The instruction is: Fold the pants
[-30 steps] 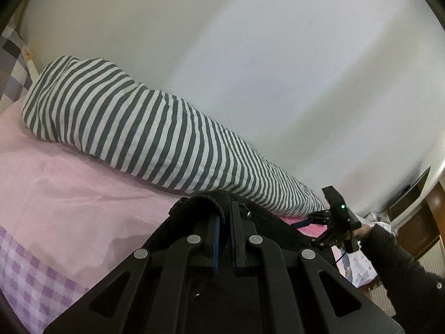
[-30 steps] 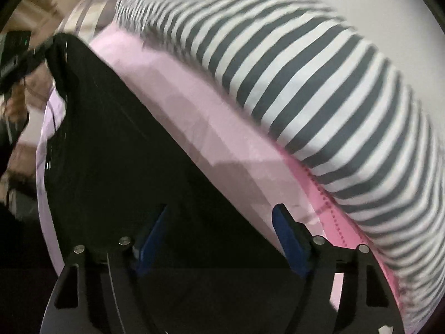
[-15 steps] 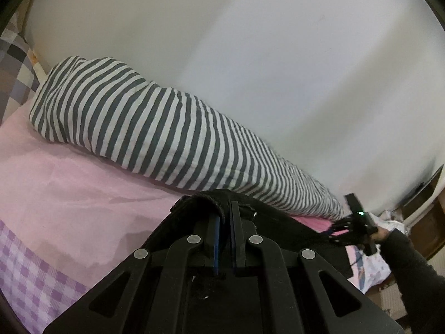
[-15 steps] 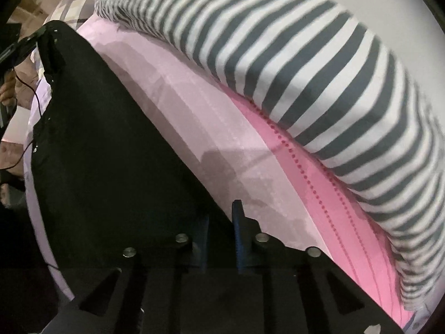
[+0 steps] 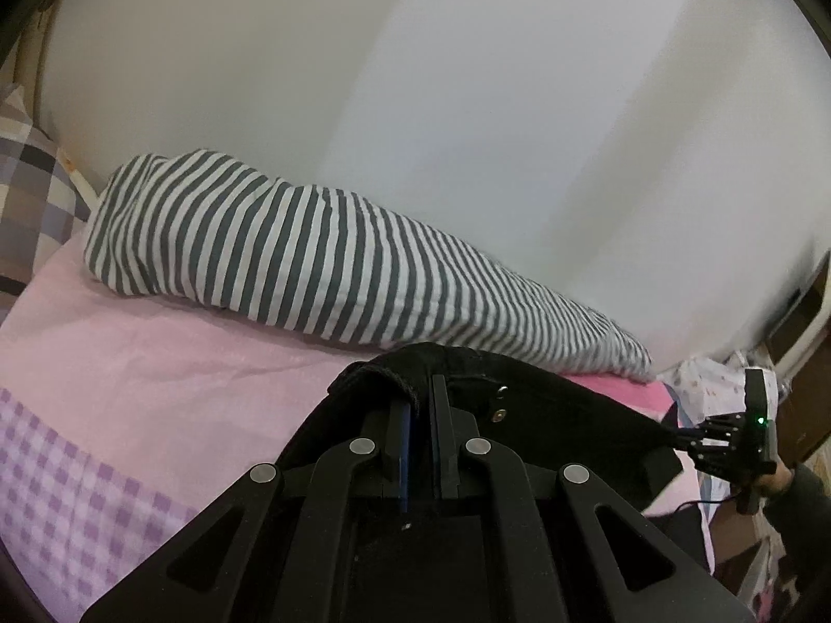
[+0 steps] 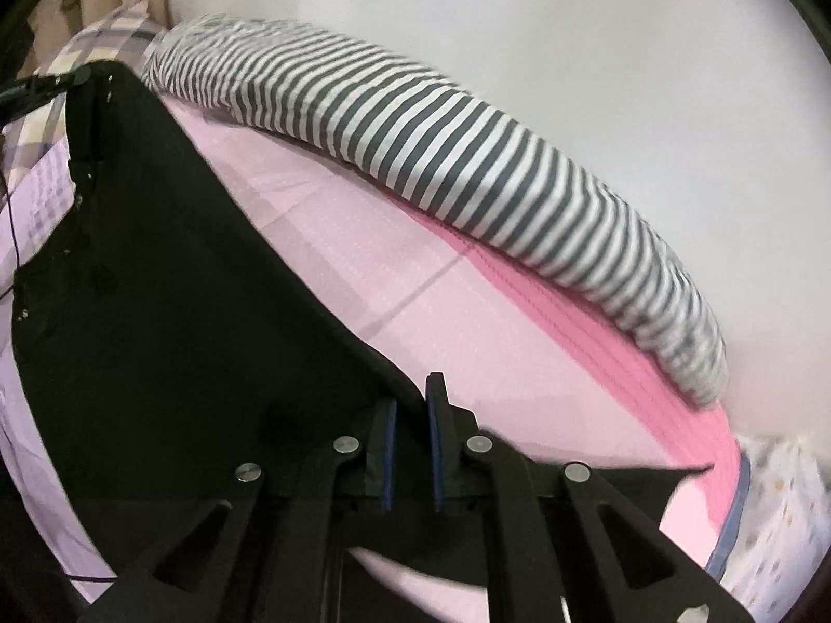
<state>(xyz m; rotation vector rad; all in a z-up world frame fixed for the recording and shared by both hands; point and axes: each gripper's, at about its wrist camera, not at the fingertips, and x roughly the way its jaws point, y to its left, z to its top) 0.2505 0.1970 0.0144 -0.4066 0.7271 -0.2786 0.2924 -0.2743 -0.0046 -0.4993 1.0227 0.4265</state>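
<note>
Here, black pants [image 6: 171,280] hang pinched (taut) between both claws.

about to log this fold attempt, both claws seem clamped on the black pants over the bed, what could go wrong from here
1. The right claw pinches only the very edge of the black pants; a pull could slip it free.
2. The left claw bites a bunched fold at the waistband, so layers may fold unevenly.
3. The striped bolster lies close behind; swung cloth could catch on it.

Open pink sheet [image 6: 415,280] lies beyond the pants [image 6: 171,285]; the striped bolster [image 5: 311,265] blocks the wall side.
</note>
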